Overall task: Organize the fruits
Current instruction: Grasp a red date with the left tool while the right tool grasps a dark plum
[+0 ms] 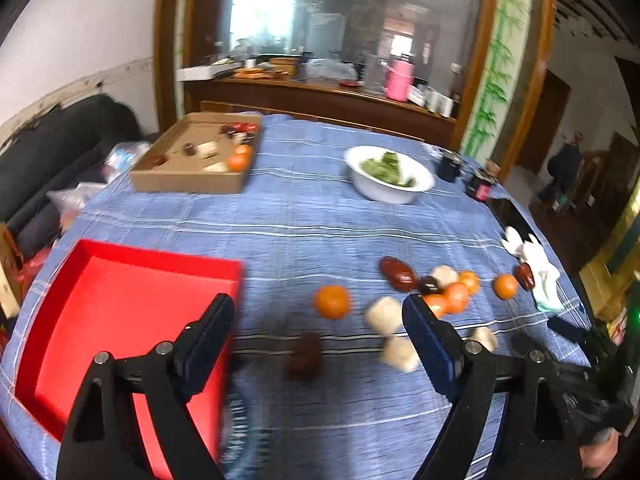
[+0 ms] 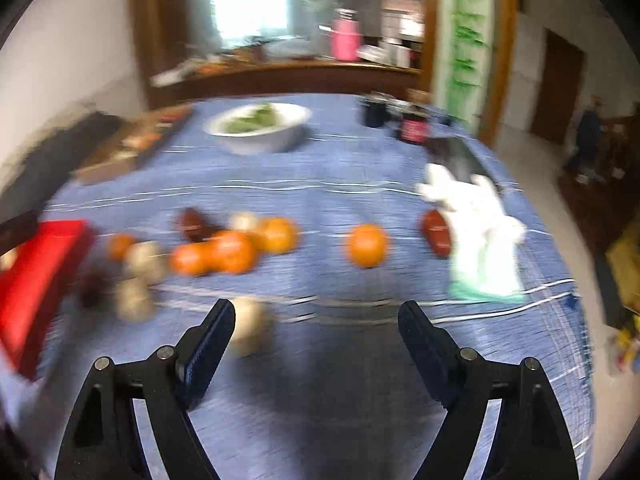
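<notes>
Fingers [image 1: 216, 332] of the left gripper [image 1: 318, 304] are gaping empty over the tablecloth [image 1: 320, 208], an orange [image 1: 332, 301] lying just beyond them; the right gripper [image 2: 316, 312] is hanging open, clear of another orange [image 2: 367, 245].

Fruit-strewn blue-clothed table [image 1: 320, 208]

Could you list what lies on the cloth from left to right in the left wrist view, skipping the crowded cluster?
Red tray → dark brown cube → lone orange → white cube → single orange → white cloth glove.
</notes>
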`<action>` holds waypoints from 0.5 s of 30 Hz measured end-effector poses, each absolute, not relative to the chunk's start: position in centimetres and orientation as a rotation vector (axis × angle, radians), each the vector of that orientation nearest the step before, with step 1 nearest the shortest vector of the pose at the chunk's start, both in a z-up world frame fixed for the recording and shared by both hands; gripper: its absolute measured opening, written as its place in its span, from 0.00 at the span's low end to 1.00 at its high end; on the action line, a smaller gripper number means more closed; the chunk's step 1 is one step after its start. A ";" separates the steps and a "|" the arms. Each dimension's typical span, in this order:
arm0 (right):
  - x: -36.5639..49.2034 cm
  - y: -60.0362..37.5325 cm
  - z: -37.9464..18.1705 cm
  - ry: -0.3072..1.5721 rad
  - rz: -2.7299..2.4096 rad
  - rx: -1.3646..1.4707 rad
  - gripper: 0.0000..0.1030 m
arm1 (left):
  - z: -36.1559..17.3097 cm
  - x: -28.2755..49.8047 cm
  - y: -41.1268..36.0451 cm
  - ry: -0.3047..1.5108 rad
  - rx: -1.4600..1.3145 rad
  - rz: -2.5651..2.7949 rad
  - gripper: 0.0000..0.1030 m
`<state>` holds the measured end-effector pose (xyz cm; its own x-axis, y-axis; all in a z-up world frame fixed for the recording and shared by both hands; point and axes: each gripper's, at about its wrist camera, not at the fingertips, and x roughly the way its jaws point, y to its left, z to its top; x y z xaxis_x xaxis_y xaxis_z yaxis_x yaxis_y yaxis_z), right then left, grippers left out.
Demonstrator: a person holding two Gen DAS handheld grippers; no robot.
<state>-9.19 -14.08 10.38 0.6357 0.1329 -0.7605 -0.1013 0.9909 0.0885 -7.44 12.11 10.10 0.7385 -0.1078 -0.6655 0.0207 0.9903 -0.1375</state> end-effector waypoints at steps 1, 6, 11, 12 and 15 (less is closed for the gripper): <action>-9.7 -13.5 10.6 0.873 0.170 0.043 0.84 | 9.9 -7.5 13.0 0.743 -0.143 -0.074 0.82; -10.3 -11.0 9.5 0.958 0.316 0.078 0.69 | 6.9 -6.1 14.3 0.853 -0.182 -0.141 0.46; -10.2 -9.5 7.6 1.019 0.369 0.071 0.60 | 4.4 -4.8 11.5 0.907 -0.071 -0.170 0.42; -10.2 -9.4 7.5 1.023 0.373 0.069 0.60 | 4.1 -4.5 11.1 0.914 -0.047 -0.165 0.42; -10.3 -9.4 7.1 1.040 0.379 0.066 0.60 | 2.7 -3.5 10.0 0.951 0.024 -0.159 0.42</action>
